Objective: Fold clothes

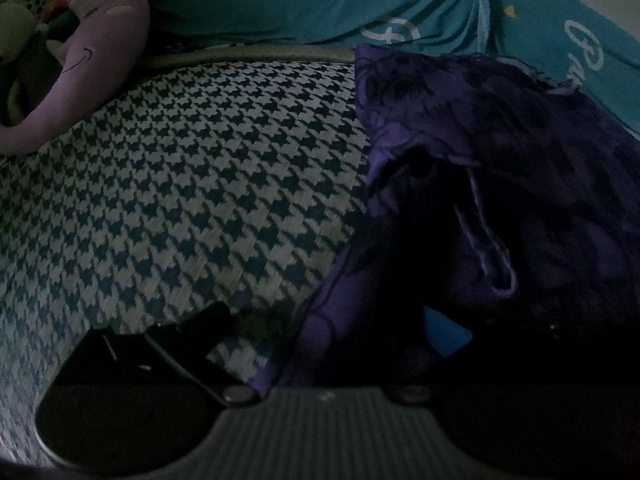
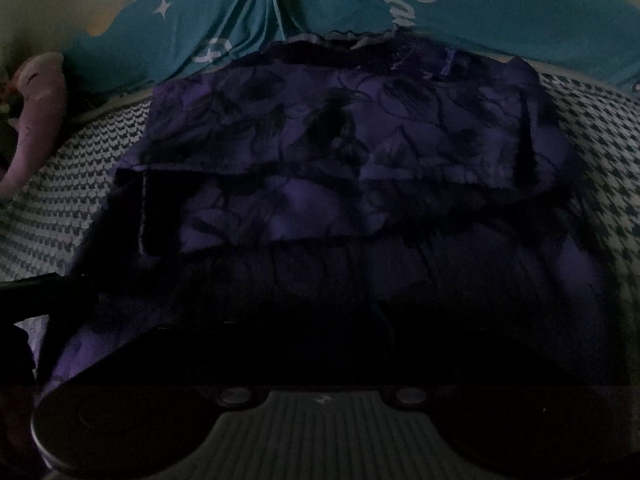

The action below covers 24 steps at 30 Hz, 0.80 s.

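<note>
One purple garment (image 2: 320, 152) lay folded in layers on the houndstooth bed (image 1: 168, 168), directly ahead of the right hand-held gripper (image 2: 320, 352), whose opening I could not tell. The left hand-held gripper (image 1: 320, 336) had that garment's edge draped over its right finger; its grip was unclear too. Two teal pillows (image 1: 304, 4) and one purple plush toy (image 1: 100, 60) sat behind.

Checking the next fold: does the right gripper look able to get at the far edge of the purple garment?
Probably yes. In the right wrist view the purple garment lies spread straight ahead on the houndstooth bedcover, and nothing rests on its far edge, just short of the teal pillows.
</note>
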### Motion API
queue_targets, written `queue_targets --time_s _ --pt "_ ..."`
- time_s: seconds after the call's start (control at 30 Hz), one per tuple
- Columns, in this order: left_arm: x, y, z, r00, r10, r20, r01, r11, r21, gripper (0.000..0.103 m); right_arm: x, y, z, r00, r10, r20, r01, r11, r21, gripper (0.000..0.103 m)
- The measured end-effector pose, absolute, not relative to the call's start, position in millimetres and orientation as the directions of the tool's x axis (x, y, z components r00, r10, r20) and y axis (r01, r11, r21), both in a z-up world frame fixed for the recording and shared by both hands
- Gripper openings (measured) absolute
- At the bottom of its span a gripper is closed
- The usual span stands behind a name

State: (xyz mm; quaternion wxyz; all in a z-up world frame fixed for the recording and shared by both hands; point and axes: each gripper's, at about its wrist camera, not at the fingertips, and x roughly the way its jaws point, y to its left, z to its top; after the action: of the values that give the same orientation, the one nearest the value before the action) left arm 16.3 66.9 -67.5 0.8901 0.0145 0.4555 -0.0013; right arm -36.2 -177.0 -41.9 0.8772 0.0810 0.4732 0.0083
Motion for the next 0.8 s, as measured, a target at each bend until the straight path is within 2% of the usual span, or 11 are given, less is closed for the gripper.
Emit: queue_targets --time_s 0.3,0.8 --pt "-26 77 -69 0.622 0.003 -0.783 0.048 0.998 0.041 0.103 -73 -162 -47 0.568 0.049 -0.822 -0.020 0.999 0.045 0.054" --pt "-81 86 -72 0.633 -0.001 -0.774 0.067 0.996 0.054 0.103 -124 -152 -46 0.591 0.022 -0.807 -0.035 0.999 0.002 0.058"
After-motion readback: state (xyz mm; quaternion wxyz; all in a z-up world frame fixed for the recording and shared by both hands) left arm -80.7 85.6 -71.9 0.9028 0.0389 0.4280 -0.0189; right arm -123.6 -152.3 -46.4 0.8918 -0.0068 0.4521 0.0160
